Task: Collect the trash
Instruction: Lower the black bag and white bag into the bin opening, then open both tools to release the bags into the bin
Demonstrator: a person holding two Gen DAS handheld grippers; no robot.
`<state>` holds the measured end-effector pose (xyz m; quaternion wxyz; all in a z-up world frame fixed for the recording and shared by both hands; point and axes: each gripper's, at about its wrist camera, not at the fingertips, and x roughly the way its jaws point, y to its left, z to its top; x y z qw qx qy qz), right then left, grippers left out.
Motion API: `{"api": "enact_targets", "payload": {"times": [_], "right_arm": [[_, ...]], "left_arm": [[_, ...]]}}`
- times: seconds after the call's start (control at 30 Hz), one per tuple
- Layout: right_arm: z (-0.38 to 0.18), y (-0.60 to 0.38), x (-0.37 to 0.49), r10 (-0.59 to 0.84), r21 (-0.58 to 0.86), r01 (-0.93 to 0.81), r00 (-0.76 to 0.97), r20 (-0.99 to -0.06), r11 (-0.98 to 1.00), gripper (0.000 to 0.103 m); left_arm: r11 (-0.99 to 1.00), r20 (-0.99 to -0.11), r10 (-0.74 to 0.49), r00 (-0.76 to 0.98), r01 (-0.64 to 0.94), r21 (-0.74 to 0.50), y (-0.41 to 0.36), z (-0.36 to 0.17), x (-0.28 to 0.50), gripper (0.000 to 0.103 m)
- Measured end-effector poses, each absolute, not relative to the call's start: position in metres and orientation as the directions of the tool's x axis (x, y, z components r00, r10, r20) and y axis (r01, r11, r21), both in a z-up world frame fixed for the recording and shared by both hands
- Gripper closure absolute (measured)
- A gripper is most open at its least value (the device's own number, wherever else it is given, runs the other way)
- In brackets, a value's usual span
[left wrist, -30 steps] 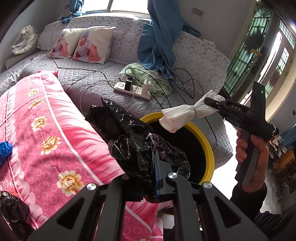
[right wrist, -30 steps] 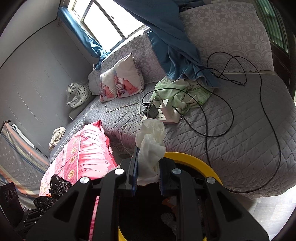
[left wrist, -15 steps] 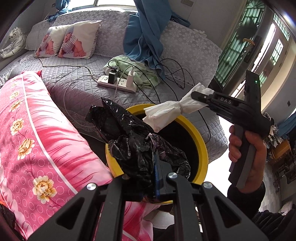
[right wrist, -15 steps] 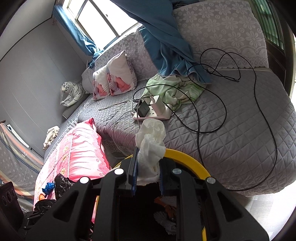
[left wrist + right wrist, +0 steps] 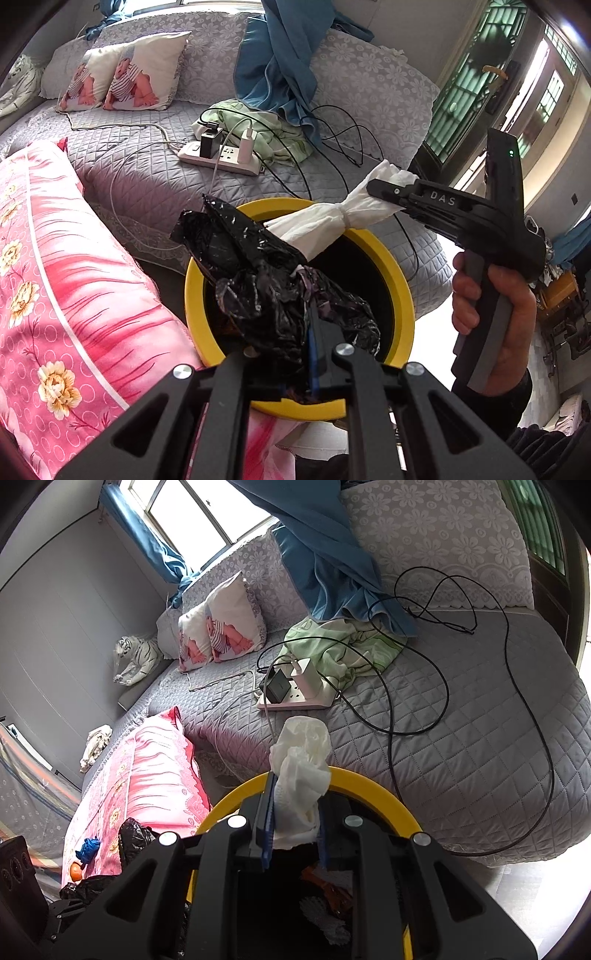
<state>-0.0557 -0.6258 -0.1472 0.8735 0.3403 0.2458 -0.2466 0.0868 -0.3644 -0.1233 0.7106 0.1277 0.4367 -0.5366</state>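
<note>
The left tongs [image 5: 314,332] are clamping a crumpled black plastic bag [image 5: 266,280] and the right tongs [image 5: 295,823] a white tissue [image 5: 301,764], both over the yellow bin [image 5: 400,291]; releasing off-centre risks the bag catching on the rim.

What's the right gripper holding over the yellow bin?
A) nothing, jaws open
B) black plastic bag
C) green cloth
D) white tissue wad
D: the right gripper is shut on the white tissue wad, above the rim of the yellow bin; the black plastic bag is in the left gripper.
</note>
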Motion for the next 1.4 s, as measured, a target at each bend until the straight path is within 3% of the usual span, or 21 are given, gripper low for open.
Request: {"api": "enact_targets", "payload": {"times": [0.47, 0.5, 0.53, 0.6, 0.73, 1.0, 1.4], "right_arm": [[-0.152, -0.627, -0.055, -0.257, 0.475, 0.598, 0.756, -0.603, 0.646, 0.084], [-0.152, -0.627, -0.055, -0.258, 0.473, 0.599, 0.755, -0.603, 0.646, 0.080], [-0.152, -0.627, -0.055, -0.259, 0.475, 0.600, 0.755, -0.603, 0.643, 0.077], [-0.152, -0.628, -0.056, -0.267, 0.480, 0.607, 0.754, -0.601, 0.633, 0.060], [-0.151, -0.633, -0.061, -0.288, 0.482, 0.622, 0.749, -0.597, 0.617, 0.054], [-0.147, -0.630, -0.063, -0.267, 0.501, 0.594, 0.771, -0.579, 0.629, 0.054], [-0.129, -0.588, -0.021, -0.170, 0.474, 0.485, 0.808, -0.564, 0.735, 0.043]], "left_arm": [[0.385, -0.761, -0.648, 0.028, 0.874, -0.295, -0.373, -0.133, 0.085, 0.095], [0.388, -0.761, -0.648, 0.031, 0.873, -0.295, -0.373, -0.133, 0.085, 0.095], [0.392, -0.762, -0.647, 0.032, 0.871, -0.297, -0.373, -0.134, 0.085, 0.091], [0.400, -0.763, -0.645, 0.029, 0.864, -0.305, -0.372, -0.135, 0.086, 0.079], [0.422, -0.749, -0.660, 0.056, 0.853, -0.308, -0.366, -0.134, 0.090, 0.043], [0.462, -0.721, -0.681, 0.126, 0.839, -0.289, -0.341, -0.121, 0.104, 0.028], [0.593, -0.696, -0.651, 0.302, 0.776, -0.218, -0.252, -0.092, 0.146, 0.021]]}}
